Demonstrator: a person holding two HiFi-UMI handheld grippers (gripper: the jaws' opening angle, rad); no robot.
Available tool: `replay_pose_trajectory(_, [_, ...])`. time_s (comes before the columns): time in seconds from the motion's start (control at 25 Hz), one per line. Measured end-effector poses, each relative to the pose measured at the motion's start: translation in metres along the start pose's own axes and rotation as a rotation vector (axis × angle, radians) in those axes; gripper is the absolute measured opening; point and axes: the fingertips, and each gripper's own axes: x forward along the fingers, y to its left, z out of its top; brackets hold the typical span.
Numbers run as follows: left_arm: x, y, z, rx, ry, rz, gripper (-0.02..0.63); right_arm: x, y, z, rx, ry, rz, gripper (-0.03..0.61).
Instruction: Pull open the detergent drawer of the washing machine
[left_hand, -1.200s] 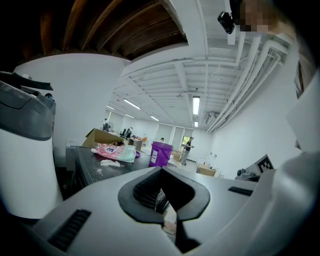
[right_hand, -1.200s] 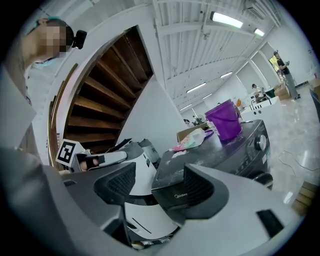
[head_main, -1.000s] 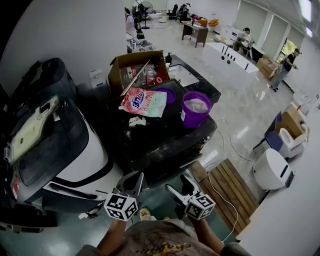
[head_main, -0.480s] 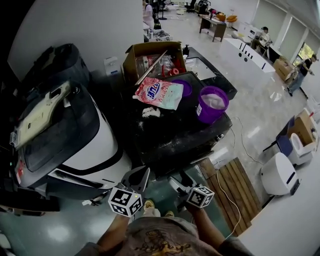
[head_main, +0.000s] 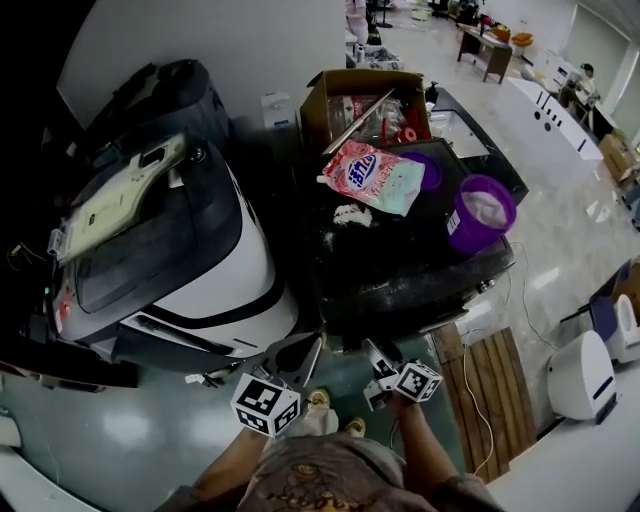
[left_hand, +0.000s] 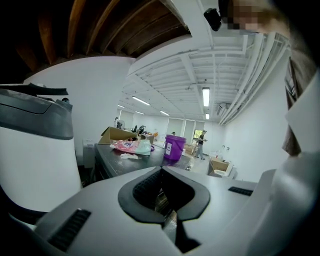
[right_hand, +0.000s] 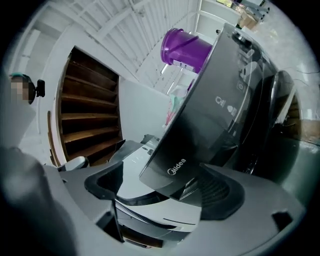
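Both tools are held low before the washing machine (head_main: 400, 270), forearms stretched forward. The right tool (head_main: 380, 362) is rolled sideways with its jaws spread wide, and the shut detergent drawer (right_hand: 167, 167) at the machine's front top corner is framed between them. The left tool (head_main: 290, 358) is pressed together, empty.

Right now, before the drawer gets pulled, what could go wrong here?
The right gripper is open and rolled sideways, facing the Midea-marked panel without gripping it yet; its pads might slip off that smooth front. A hard tug could also jolt the washing machine and tip the purple bucket standing near the top's right edge.
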Motion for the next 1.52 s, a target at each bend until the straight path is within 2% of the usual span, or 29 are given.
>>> replay_pose_trajectory(0.24, [-0.010, 0.014, -0.008, 0.004, 0.030, 0.046, 0.021, 0.021, -0.022, -0.001, 0.052, -0.014, 0.012, 0.459])
replay_pose_trajectory(0.44, [-0.019, 0.021, -0.020, -0.002, 0.062, 0.078, 0.021, 0.036, -0.017, 0.007, 0.072, -0.067, 0.146, 0.454])
replay_pose_trajectory(0.76, [-0.027, 0.027, -0.029, 0.009, 0.094, 0.110, 0.021, 0.042, -0.025, 0.011, 0.121, -0.121, 0.205, 0.442])
replay_pose_trajectory(1.28, [-0.030, 0.037, -0.028, -0.024, 0.090, 0.141, 0.021, 0.045, -0.028, 0.015, 0.189, -0.193, 0.223, 0.440])
replay_pose_trajectory(1.36, [-0.031, 0.038, -0.029, -0.029, 0.089, 0.141, 0.021, 0.046, -0.028, 0.015, 0.206, -0.195, 0.230, 0.412])
replay_pose_trajectory(1.52, [-0.034, 0.039, -0.029, -0.034, 0.086, 0.138, 0.021, 0.047, -0.031, 0.015, 0.217, -0.205, 0.218, 0.413])
